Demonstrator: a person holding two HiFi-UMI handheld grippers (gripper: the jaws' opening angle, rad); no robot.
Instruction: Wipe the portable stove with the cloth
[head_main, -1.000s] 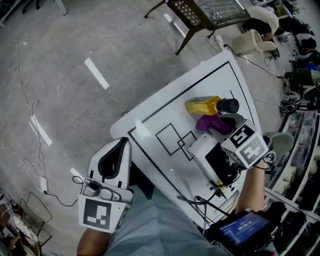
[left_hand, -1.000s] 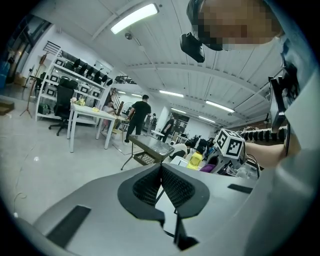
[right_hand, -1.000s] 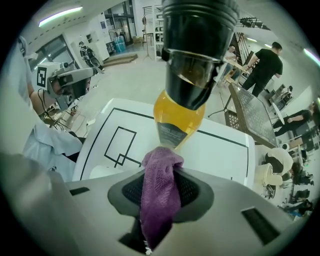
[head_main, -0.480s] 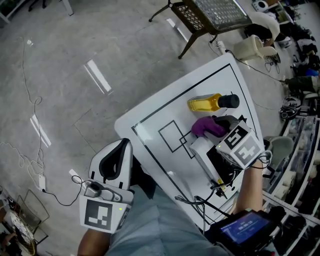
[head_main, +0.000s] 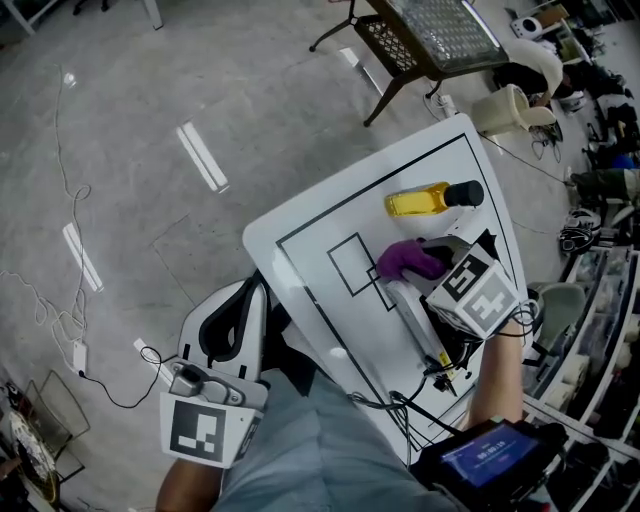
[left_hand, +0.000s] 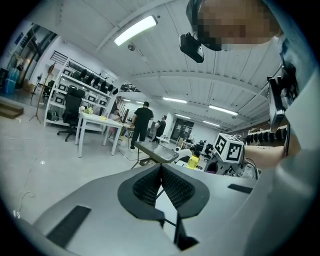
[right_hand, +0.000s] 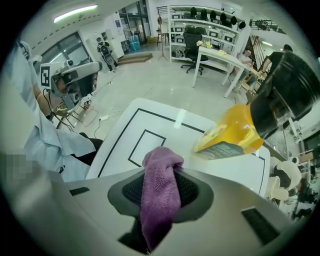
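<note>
Wiping is judged in hand: the purple cloth (head_main: 405, 260) is clamped in the right gripper (right_hand: 160, 192) at the portable stove's (head_main: 408, 312) end, the left gripper (left_hand: 161, 186) is held pinched shut and empty, and a pressed sweep across the stove top is called for next.

Cloth (head_main: 405, 260) slid away (from bottle (head_main: 425, 200)).

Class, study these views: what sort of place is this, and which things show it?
Most likely a lab or workshop: open shelving stacked with equipment, white worktables with an office chair, and loose cables across a bare concrete floor.
</note>
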